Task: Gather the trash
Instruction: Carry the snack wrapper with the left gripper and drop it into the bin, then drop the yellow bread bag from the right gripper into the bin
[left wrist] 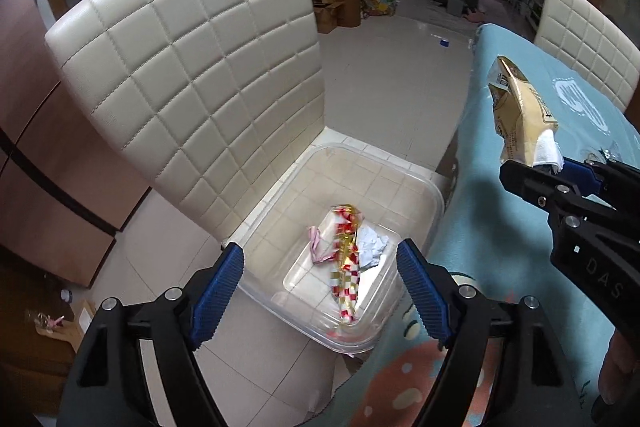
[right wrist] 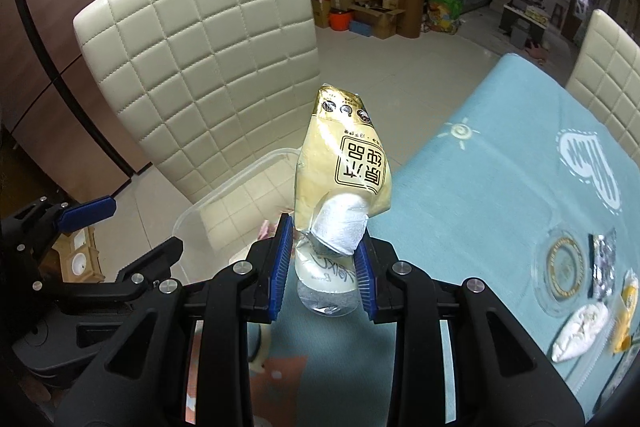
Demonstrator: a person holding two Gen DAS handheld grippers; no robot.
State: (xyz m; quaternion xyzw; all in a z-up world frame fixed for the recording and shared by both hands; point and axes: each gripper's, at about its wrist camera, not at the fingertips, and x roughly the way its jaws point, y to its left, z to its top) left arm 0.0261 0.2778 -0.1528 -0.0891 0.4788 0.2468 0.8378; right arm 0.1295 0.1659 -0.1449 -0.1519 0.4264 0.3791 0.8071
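A clear plastic bin (left wrist: 280, 195) sits on the seat of a cream quilted chair (left wrist: 200, 67). In it lie a red, white and gold wrapper (left wrist: 348, 267), a pink scrap (left wrist: 316, 247) and a crumpled pale blue tissue (left wrist: 372, 247). My left gripper (left wrist: 318, 251) hangs open over the bin with nothing between its blue pads; it also shows at the left of the right wrist view (right wrist: 144, 227). My right gripper (right wrist: 326, 231) is shut on a yellow snack bag (right wrist: 344, 155) with a white tissue (right wrist: 340, 227) bunched against it, held over the table edge beside the bin (right wrist: 224, 195).
A table with a light blue cloth (right wrist: 480, 187) lies to the right. On it are a clear round lid (right wrist: 564, 267), a silver wrapper (right wrist: 604, 263), a white crumpled wrapper (right wrist: 580, 331) and a yellow wrapper (right wrist: 626, 307). A second cream chair (left wrist: 584, 35) stands behind it.
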